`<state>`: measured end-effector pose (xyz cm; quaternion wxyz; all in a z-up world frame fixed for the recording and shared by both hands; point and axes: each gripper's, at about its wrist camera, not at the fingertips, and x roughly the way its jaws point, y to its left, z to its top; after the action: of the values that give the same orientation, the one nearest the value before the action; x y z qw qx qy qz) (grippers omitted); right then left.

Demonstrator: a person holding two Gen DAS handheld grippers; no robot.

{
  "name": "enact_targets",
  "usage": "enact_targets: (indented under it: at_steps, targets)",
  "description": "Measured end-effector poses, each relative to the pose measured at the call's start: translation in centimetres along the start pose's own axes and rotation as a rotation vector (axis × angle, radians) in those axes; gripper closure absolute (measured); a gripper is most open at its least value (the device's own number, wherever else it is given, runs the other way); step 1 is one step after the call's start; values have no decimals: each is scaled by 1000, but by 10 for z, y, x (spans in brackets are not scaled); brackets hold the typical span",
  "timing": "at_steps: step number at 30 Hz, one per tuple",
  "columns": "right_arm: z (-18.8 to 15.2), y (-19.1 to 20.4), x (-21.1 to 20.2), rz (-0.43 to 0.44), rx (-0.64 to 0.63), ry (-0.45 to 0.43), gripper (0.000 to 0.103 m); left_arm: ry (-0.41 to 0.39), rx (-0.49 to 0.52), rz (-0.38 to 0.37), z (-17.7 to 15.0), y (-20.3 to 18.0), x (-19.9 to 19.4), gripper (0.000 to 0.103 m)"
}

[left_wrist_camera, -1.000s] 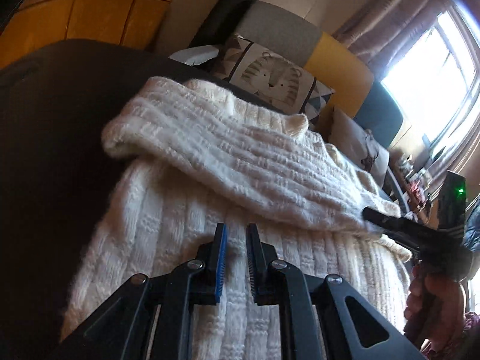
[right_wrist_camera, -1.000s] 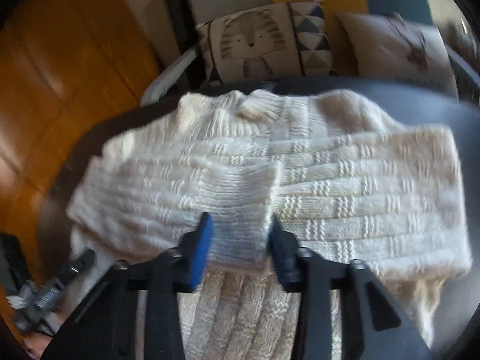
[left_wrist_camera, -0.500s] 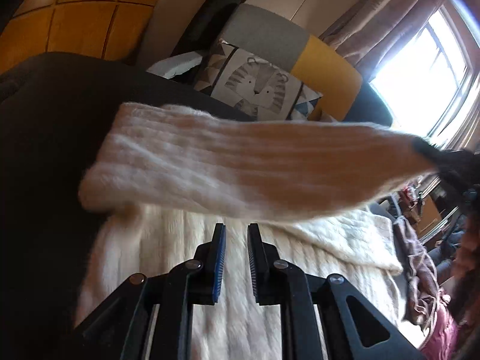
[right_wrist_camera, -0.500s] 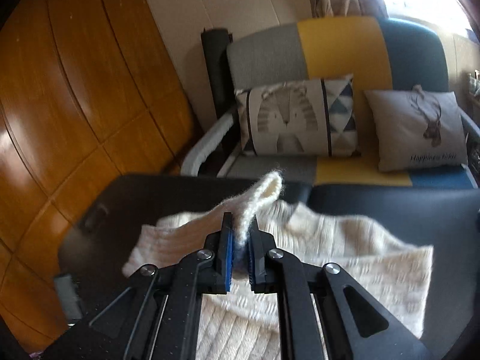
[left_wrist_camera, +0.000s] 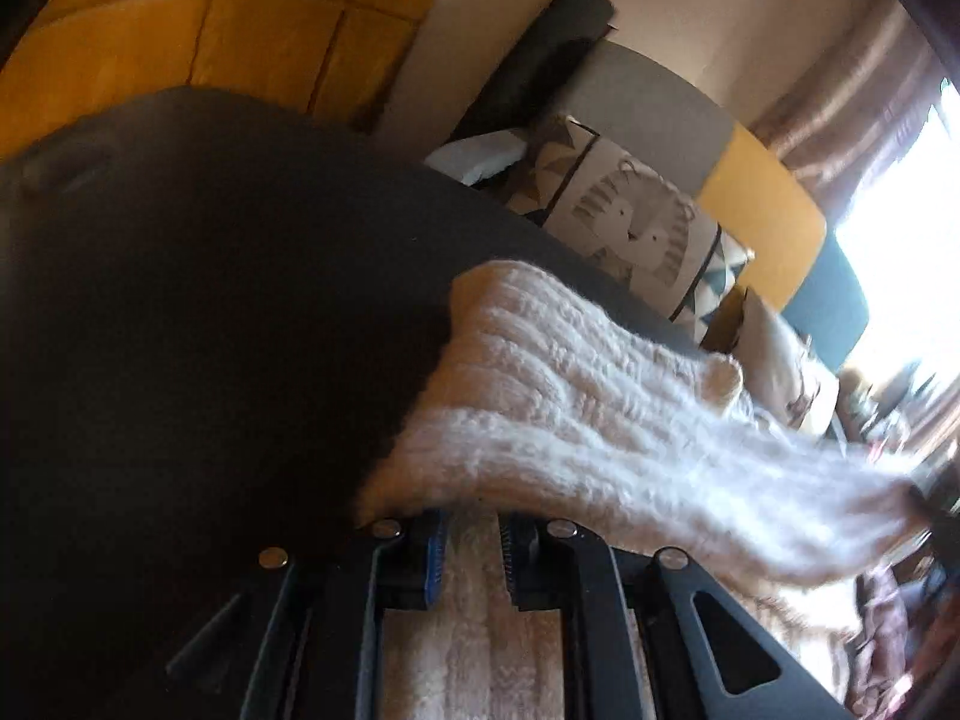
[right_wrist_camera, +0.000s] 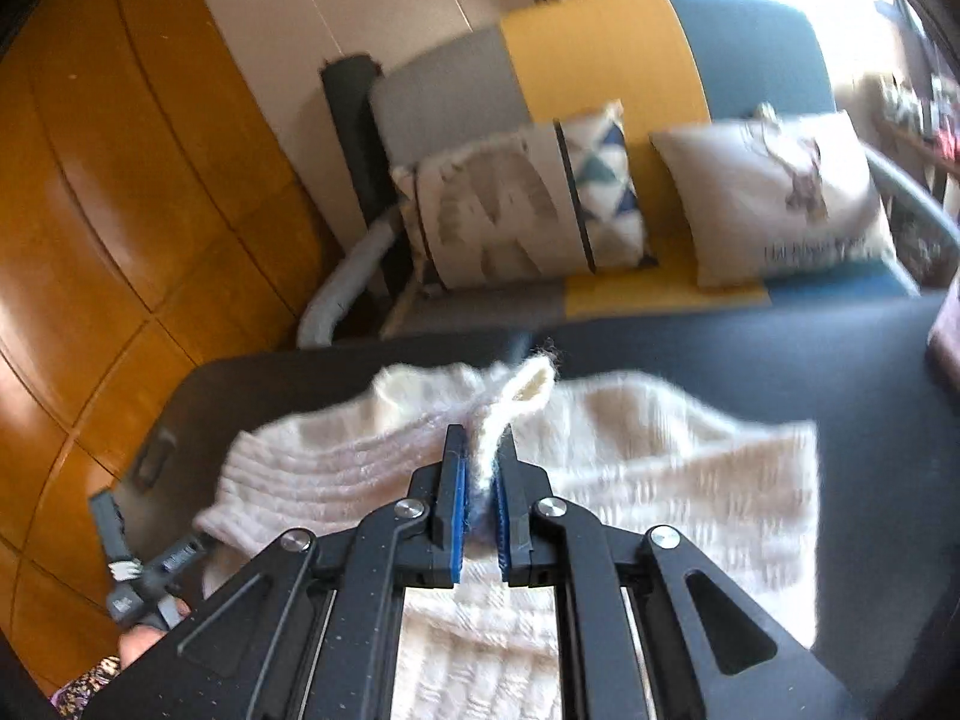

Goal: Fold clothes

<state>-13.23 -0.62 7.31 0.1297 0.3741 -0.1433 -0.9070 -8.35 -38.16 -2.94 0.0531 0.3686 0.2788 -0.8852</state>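
A cream knit sweater lies on the black table. My right gripper is shut on the cuff of one sleeve and holds it raised above the sweater's body. In the left wrist view that sleeve stretches from the shoulder fold to the right, where the right gripper shows only as a dark blur. My left gripper sits low over the sweater's body, just under the lifted sleeve, its jaws nearly together with nothing pinched. It also appears small in the right wrist view, as the left gripper.
Behind the table stands a grey, yellow and blue sofa with a lion cushion and a deer cushion. Orange wood panelling lines the left wall. The person's hand shows at the lower left. Bare black table lies left of the sweater.
The right gripper closed on the sleeve cuff and lifted it off the sweater, pulling the sleeve taut. The left gripper slid sideways over the body, its jaws unchanged.
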Motion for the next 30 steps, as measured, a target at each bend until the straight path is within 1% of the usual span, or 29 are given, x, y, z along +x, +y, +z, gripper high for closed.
enact_targets:
  at_steps: [3, 5, 6, 8, 9, 10, 11, 13, 14, 15, 17, 19, 21, 23, 25, 26, 28, 30]
  targets:
    - [-14, -12, 20, -14, 23, 71, 95, -4, -93, -40, -2, 15, 0, 89]
    - [-22, -19, 30, -38, 28, 111, 95, -11, -109, -53, -5, 21, -1, 89]
    - [-23, -21, 30, -34, 34, 105, 95, -13, -110, -56, -6, 22, -2, 89]
    - [-21, -22, 20, -2, 37, 44, 95, -13, -114, -60, -7, 22, -3, 89]
    - [-21, -21, 17, -3, 20, 21, 95, -12, -117, -61, -8, 23, -2, 89]
    - [-23, -19, 17, -19, -2, 17, 95, -12, -119, -61, -9, 23, -2, 89]
    - [-25, -21, 24, -34, -7, 44, 95, -12, -120, -61, -9, 24, -2, 89]
    - [-34, -30, 46, -61, 20, 131, 95, -10, -121, -60, -9, 24, -2, 89]
    - [-39, -34, 53, -64, 31, 159, 95, -8, -121, -60, -9, 24, -2, 89]
    - [-45, -38, 58, -60, 36, 164, 95, -1, -119, -60, -9, 23, -3, 89]
    - [-49, -38, 57, -59, 10, 131, 95, 12, -87, -47, -9, 19, -8, 89]
    - [-50, -36, 57, -63, 1, 126, 95, 11, -36, -29, -14, 10, -18, 89]
    - [-51, -38, 58, -56, 9, 128, 95, -27, -3, -41, -24, 3, -39, 89]
    - [-51, -41, 59, -46, 32, 125, 95, -87, 20, -67, -37, -6, -64, 89]
    - [-51, -41, 60, -47, 37, 119, 95, -134, 44, -71, -44, -16, -83, 89]
    - [-53, -40, 59, -53, 31, 114, 95, -156, 62, -76, -44, -24, -90, 89]
    - [-55, -37, 57, -70, 7, 108, 95, -182, 110, -88, -34, -44, -94, 89]
    - [-56, -32, 57, -92, -24, 103, 95, -187, 174, -92, -13, -69, -83, 89]
